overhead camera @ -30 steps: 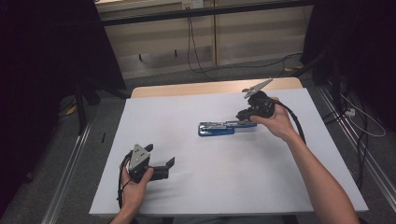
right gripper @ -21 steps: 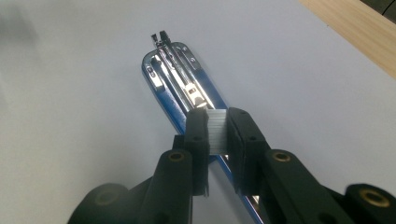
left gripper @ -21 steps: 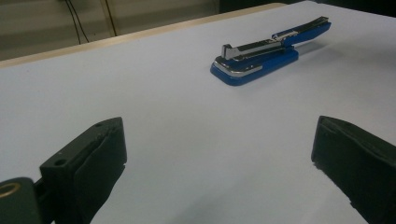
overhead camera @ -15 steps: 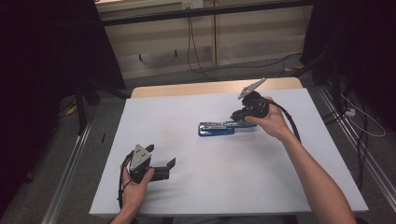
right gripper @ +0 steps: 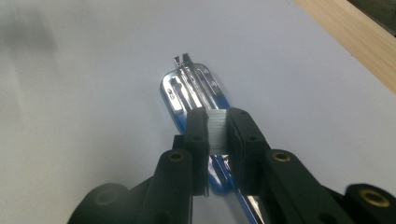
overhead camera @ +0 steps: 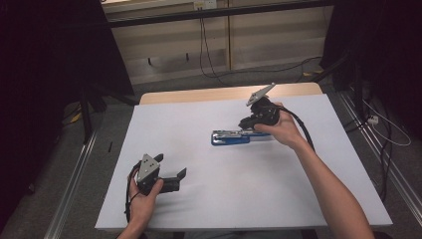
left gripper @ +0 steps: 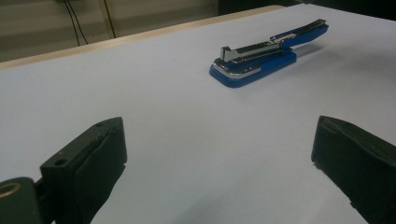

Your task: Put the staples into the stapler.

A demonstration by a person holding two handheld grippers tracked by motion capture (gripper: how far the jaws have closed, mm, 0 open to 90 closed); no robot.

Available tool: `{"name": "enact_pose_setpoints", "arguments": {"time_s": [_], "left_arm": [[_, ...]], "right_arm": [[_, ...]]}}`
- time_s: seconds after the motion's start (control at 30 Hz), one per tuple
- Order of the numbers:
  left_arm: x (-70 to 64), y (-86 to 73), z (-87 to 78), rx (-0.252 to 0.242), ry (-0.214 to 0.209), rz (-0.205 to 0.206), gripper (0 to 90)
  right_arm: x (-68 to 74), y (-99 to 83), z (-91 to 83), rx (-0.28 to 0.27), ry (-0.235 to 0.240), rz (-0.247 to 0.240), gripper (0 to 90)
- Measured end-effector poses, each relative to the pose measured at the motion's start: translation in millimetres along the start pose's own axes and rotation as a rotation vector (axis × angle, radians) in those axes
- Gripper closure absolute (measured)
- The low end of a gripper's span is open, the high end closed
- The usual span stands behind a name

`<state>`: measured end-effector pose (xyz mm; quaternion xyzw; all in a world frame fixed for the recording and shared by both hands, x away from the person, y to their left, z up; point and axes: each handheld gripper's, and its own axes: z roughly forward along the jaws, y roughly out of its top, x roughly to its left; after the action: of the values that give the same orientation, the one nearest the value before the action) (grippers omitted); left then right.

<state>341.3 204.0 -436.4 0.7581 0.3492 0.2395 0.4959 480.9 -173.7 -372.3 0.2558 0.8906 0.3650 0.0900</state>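
Blue stapler [overhead camera: 230, 137] lies open near the middle of the white sheet [overhead camera: 199, 209], toward the far half; metal staple channel exposed, top arm swung back toward the right. Left gripper view: the stapler [left gripper: 261, 60] sits flat, lid end raised off the sheet.

Right gripper [overhead camera: 250, 124] is just above the stapler's right end. Right gripper view: its jaws pinch a strip of staples [right gripper: 217, 132] between the pads, held over the stapler [right gripper: 191, 93] and its open channel.

Since a second ago: the right hand [overhead camera: 281, 128] has drawn slightly in toward the stapler's rear; the stapler has not moved. Left gripper [overhead camera: 180, 178] unchanged, low at the near left part of the sheet, jaws spread wide and holding nothing.

Room: bare sheet all round the stapler; wide gap between the two grippers. Wooden table edge [overhead camera: 199, 94] shows beyond the far side of the sheet. Near edge of the sheet is close to the left hand [overhead camera: 144, 199].
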Motion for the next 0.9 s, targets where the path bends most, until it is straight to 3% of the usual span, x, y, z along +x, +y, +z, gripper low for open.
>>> {"name": "enact_pose_setpoints", "arguments": {"time_s": [0.6,0.9], "left_arm": [[0.0,0.1,-0.2,-0.003,-0.002,-0.001,3.6],[0.4,-0.1,-0.4,-0.003,-0.004,-0.005,3.6]], "right_arm": [[5.6,14.6,16.9,-0.027,0.014,-0.035,79.1],[7.9,23.0,30.5,-0.018,0.036,-0.079,79.2]]}}
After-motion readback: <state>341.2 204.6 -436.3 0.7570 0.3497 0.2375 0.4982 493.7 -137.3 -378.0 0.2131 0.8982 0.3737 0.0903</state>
